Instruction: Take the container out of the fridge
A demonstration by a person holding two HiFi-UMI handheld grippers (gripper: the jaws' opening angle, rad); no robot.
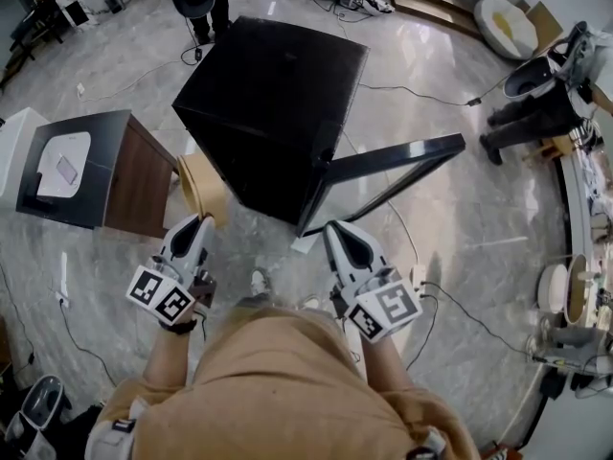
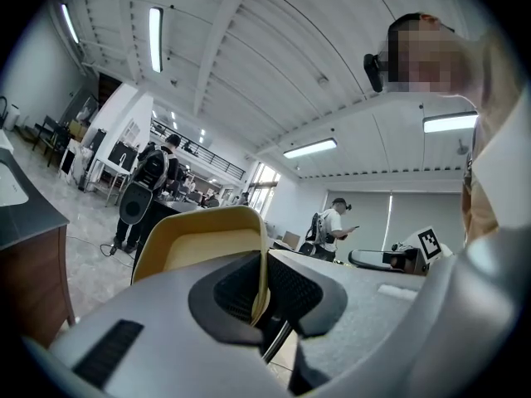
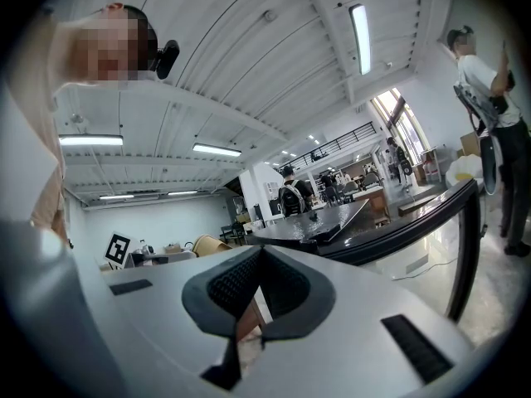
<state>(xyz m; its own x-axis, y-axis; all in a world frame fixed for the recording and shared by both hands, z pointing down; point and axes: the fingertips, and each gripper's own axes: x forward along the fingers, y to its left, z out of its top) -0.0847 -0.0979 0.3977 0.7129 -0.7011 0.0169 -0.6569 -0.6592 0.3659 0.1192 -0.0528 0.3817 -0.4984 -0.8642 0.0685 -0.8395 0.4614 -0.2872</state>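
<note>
As left tool (image 2: 265, 265) clamps container (image 2: 203, 240), fridge (image 1: 273, 103) nearby

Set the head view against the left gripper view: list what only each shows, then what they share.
Head view only: the black fridge from above, its door swung open, and the marker cube on the left hand-held gripper. Left gripper view only: its pads clamped on the tan container's wall, and the ceiling lights. Both: that container in the left hand-held gripper, and the dark-topped side table.
</note>
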